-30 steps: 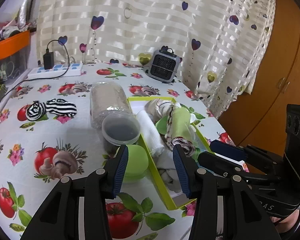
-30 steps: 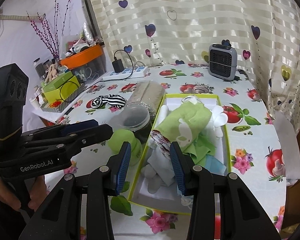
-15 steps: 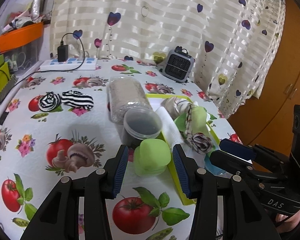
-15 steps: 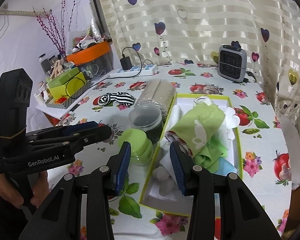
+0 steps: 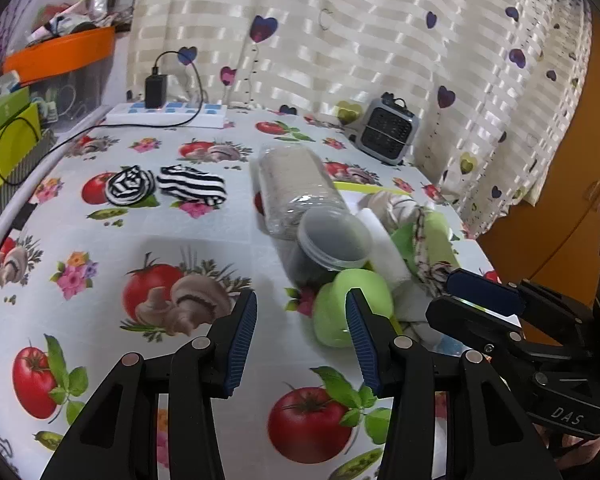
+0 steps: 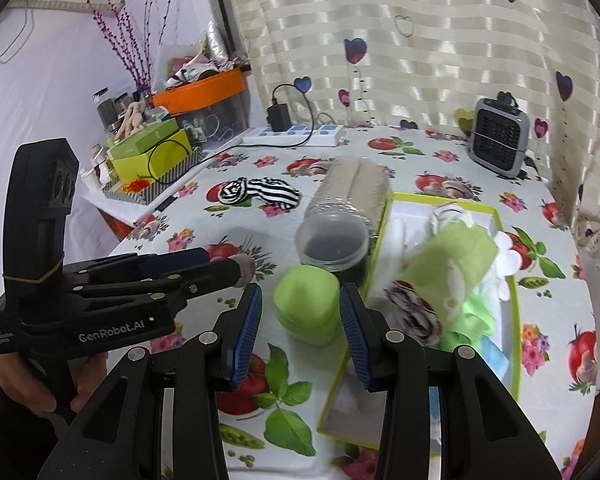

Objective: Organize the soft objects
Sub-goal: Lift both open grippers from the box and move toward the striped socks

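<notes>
right gripper (image 6: 300, 330) held low over the table, jaws wide, empty, framing the pale green soft round lid (image 6: 308, 306) from behind. left gripper (image 5: 302, 338) wide and empty, aimed left of that lid (image 5: 350, 312). clear plastic jar lying on its side (image 6: 342, 220) touches the yellow-green tray of rolled cloths (image 6: 512, 320). black-and-white striped socks (image 5: 166, 186) lie well apart.

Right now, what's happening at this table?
A person holds a two-finger gripper in each hand over a table with a fruit-print cloth. Both the left gripper and the right gripper are open and hold nothing. A green lid lies beside a clear jar on its side. The green-rimmed tray is packed with rolled cloths; the striped socks lie loose on the table.
</notes>
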Demonstrator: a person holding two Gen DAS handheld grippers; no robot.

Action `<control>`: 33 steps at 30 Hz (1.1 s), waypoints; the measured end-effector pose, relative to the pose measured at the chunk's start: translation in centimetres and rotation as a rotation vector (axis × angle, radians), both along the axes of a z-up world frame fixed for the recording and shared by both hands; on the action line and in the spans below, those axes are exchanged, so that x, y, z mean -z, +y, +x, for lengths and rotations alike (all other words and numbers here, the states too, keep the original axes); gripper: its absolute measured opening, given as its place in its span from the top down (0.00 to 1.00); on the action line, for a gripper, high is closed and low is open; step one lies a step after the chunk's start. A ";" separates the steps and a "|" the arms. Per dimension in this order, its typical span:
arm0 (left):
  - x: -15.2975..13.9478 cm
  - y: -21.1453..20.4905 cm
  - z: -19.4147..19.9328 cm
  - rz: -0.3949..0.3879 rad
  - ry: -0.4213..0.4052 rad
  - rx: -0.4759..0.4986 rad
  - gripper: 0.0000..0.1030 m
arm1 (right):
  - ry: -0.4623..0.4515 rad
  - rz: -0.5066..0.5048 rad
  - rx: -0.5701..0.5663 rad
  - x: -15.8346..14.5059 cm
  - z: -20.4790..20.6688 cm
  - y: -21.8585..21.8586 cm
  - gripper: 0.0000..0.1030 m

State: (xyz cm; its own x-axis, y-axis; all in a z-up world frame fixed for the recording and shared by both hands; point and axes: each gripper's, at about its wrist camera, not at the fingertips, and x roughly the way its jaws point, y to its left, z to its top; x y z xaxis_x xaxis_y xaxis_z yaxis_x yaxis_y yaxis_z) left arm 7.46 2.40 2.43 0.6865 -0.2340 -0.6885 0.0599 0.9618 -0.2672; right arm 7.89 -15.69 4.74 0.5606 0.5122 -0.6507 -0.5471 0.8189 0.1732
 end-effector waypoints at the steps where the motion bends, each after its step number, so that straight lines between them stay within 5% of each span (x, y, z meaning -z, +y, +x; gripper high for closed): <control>1: 0.0 0.2 0.0 0.002 0.001 -0.006 0.56 | -0.001 -0.003 -0.006 0.0 0.0 0.3 0.60; 33: 0.8 10.5 3.7 0.062 0.011 -0.181 0.56 | 0.004 -0.124 -0.278 -1.3 6.7 12.6 0.60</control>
State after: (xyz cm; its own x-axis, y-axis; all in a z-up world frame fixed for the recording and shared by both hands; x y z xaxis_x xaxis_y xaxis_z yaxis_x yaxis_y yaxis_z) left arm 11.17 12.86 1.65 0.7055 -0.0642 -0.7058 -0.1181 0.9713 -0.2064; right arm 14.58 -3.07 6.03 0.4074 0.5620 -0.7199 -0.7528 0.6529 0.0837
